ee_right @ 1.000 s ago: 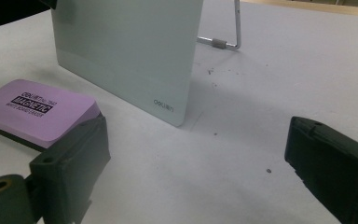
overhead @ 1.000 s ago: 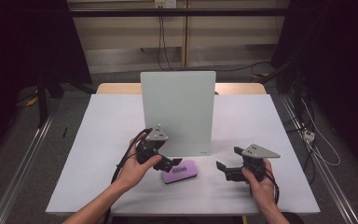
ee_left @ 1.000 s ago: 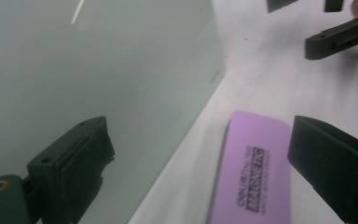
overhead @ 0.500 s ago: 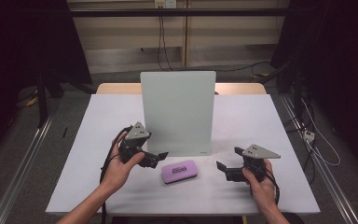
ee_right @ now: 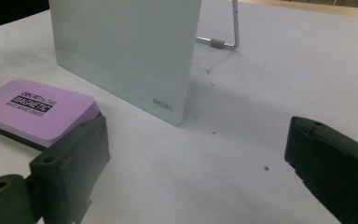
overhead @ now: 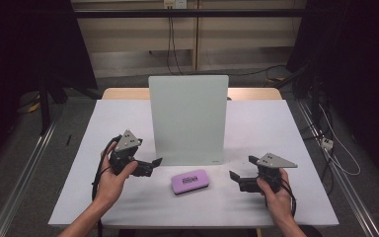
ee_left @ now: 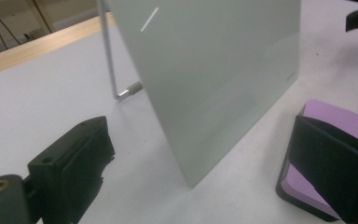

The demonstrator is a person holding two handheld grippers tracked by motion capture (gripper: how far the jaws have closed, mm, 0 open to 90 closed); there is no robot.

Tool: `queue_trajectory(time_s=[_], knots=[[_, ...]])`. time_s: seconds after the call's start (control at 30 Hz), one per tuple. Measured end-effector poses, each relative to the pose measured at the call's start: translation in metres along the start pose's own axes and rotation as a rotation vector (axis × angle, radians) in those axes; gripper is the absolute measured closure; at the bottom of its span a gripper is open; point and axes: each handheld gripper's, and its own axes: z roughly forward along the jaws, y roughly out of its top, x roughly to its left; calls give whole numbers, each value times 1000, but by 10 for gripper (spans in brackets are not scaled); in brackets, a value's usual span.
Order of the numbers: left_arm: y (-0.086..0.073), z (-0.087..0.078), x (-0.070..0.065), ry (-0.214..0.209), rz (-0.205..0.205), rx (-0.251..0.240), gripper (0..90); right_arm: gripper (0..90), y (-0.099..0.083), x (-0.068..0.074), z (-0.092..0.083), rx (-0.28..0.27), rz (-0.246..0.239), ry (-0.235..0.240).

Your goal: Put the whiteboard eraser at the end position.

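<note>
The left gripper (overhead: 147, 165) hovered with jaws wide and empty, just left of the pale glass whiteboard (overhead: 188, 120) standing upright on the white tabletop (overhead: 276, 128). Near the board's front lay the flat purple magnetic eraser (overhead: 190, 180), between both grippers. The right gripper (overhead: 242, 174) was equally wide and empty. The right gripper view showed the eraser's printed label and the board's bent metal prop (ee_right: 223, 35). Dark curtains (overhead: 355, 59) flanked the room.

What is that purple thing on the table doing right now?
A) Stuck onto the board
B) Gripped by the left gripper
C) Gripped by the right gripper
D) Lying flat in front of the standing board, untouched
D: the purple magnetic eraser lies flat before the white board, between two open grippers.
</note>
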Motion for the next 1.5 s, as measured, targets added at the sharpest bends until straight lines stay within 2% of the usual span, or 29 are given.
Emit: queue_trajectory(time_s=[0.13, 0.17, 0.27, 0.3, 0.5, 0.6, 0.73, 0.8, 0.9, 1.1, 1.2, 1.5], knots=[[-4, -6, 5, 7, -15, -40, 55, 65, 0, 0, 0, 1, 0, 0], [-5, -7, 6, -4, -14, -49, 53, 65, 0, 0, 0, 0, 2, -1], [-9, -11, 6, 13, 0, -47, 54, 65, -1, 0, -1, -1, 7, -2], [-11, -12, 6, 11, -10, -56, 53, 65, -1, 0, -1, 0, 7, -3], [-22, -18, 10, 14, -34, -40, 51, 65, -1, 0, -2, -2, 3, -7], [-27, -21, 12, 39, -33, -36, 51, 65, -1, 0, -2, 0, 5, -9], [-35, -26, 16, 65, -56, -36, 51, 65, -2, 0, -3, -1, 8, -13], [-40, -29, 18, 43, -62, -43, 49, 65, -2, -1, -4, 0, 5, -13], [-46, -30, 18, 67, -66, -25, 53, 65, -3, -1, -5, -1, 13, -17], [-57, -34, 18, 75, -102, -38, 56, 65, -3, -2, -5, 1, 13, -21], [-60, -35, 19, 86, -106, -44, 56, 65, -3, -1, -6, 2, 13, -23], [-75, -34, 18, 79, -138, -55, 56, 65, -4, -2, -7, 2, 16, -26]])
